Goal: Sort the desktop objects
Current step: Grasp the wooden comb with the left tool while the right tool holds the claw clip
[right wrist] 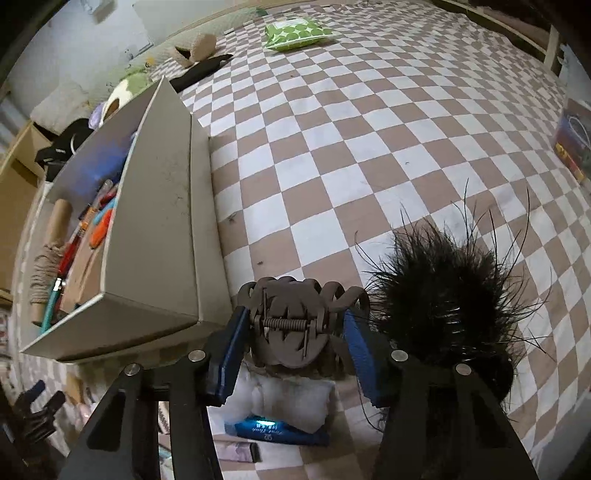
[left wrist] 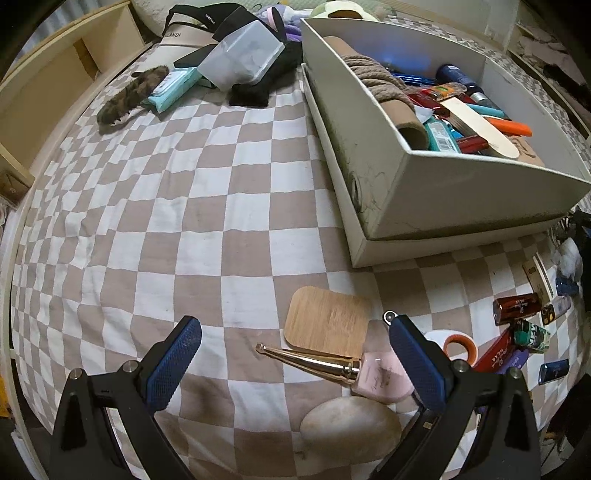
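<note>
left gripper: jaws wide apart, empty, over checkered bed cover
nail polish bottle: lying between left fingers, beside wooden coaster
white box: full of pens, tubes, on bed
right gripper: clamped on brown hair claw clip, near box corner
black feather piece: just right of clip

Checkered bedsheet in brown and white squares, spread over a bed, creased and faintly stained; pale wooden shelving with open cubbies along the bed's far left edge in the left wrist view; light bluish-white wall behind the head of the bed in the right wrist view; dark wooden rail along the far side; dim, even indoor light.
</note>
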